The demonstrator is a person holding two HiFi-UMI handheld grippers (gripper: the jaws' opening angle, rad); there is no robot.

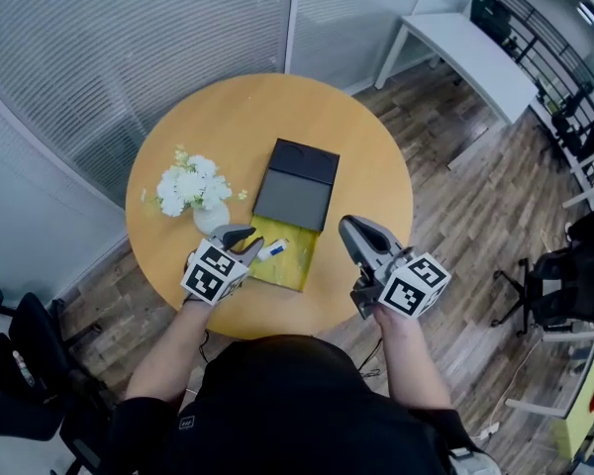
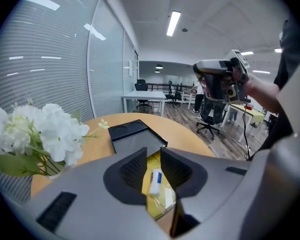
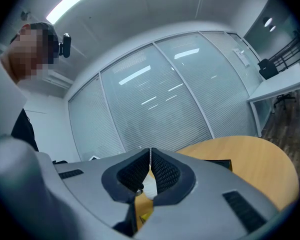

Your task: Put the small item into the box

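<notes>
An open box lies in the middle of the round wooden table [image 1: 371, 166]: a black lid part [image 1: 295, 191] flat on the far side and a yellow tray [image 1: 295, 265] on the near side. The small item [image 1: 271, 249], a white tube with a blue label, lies in the yellow tray [image 2: 166, 199]. My left gripper [image 1: 246, 239] hovers just left of it. In the left gripper view the jaws [image 2: 152, 156] stand apart and the small item [image 2: 155, 181] shows beyond the gap, untouched. My right gripper [image 1: 351, 230] is shut and empty, held near the table's right front edge.
White flowers [image 1: 190, 188] in a pale vase [image 1: 211, 216] stand close to my left gripper, on its far left side. A white desk [image 1: 465, 52] and black office chairs [image 1: 564, 285] stand on the wooden floor to the right. Glass walls with blinds lie behind the table.
</notes>
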